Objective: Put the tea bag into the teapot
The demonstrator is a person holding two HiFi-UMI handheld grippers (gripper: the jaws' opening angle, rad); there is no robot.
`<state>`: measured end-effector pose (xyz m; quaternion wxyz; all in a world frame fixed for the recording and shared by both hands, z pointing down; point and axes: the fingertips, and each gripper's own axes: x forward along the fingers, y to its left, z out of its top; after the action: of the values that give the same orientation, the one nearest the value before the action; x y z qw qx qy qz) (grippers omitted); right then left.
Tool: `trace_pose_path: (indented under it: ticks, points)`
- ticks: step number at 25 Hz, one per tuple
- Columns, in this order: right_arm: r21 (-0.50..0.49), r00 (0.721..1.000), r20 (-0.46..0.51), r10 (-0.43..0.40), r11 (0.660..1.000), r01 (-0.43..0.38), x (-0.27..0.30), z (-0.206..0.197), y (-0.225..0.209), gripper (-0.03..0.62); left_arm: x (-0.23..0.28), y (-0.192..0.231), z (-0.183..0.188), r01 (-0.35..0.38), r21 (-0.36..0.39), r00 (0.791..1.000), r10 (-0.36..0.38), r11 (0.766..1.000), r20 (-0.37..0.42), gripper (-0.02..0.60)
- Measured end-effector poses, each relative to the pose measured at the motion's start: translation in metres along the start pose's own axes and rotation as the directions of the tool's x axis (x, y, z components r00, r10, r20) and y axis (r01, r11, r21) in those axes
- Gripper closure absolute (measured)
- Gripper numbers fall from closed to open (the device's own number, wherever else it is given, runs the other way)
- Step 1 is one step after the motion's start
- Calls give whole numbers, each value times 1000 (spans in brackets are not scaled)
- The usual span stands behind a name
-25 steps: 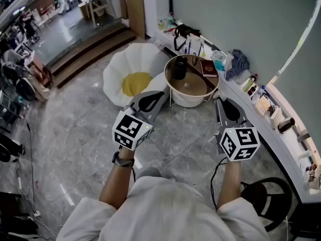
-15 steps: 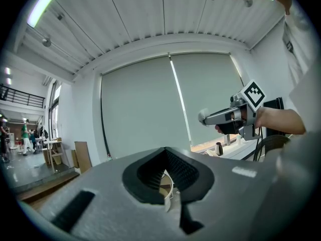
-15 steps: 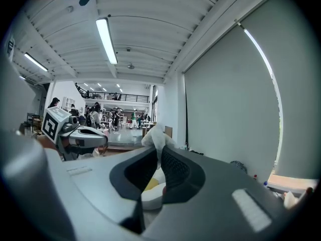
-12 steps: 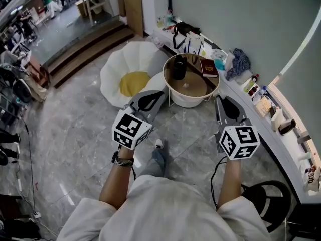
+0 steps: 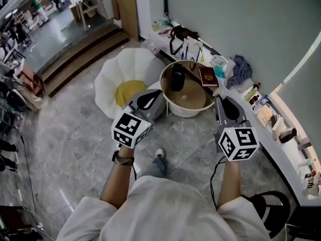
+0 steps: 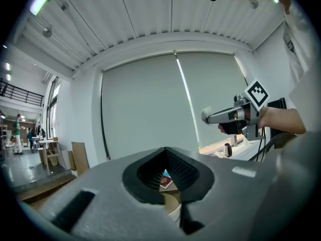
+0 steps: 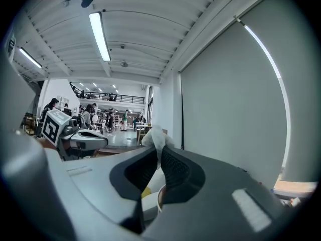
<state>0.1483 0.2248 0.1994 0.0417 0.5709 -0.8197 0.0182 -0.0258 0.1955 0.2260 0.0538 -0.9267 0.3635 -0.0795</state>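
A black teapot (image 5: 176, 78) stands on the round wooden table (image 5: 188, 109) ahead of me. My right gripper (image 5: 219, 98) is held level, short of the table's right rim, and is shut on a white tea bag (image 7: 155, 138) that sticks up from its tips (image 7: 158, 152). My left gripper (image 5: 153, 95) hovers short of the table's left rim. Its jaws (image 6: 168, 157) are shut with nothing between them. Through their recess I see a slice of the table and a red book (image 6: 164, 181). Each gripper view shows the other gripper off to the side.
A red book (image 5: 207, 76) lies on the table beside the teapot. A white flower-shaped seat with a yellow centre (image 5: 125, 82) sits left of the table. A cluttered ledge (image 5: 261, 109) runs along the right wall, with a blue cloth (image 5: 239, 65) and a black bag (image 5: 180, 33). My shoe (image 5: 159, 154) is on the marble floor.
I have stepped forward and a foot has come into view below. The table and ledge have shifted slightly in the view. Both grippers keep the same pose and grip.
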Motion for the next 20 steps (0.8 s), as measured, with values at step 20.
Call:
trace_pose_path:
  ticks: [20]
  points:
    - [28,998,-56,1,1000,0,152,-1,-30,563,92,118,-17,21,-39,1000,-22,999,-22,577]
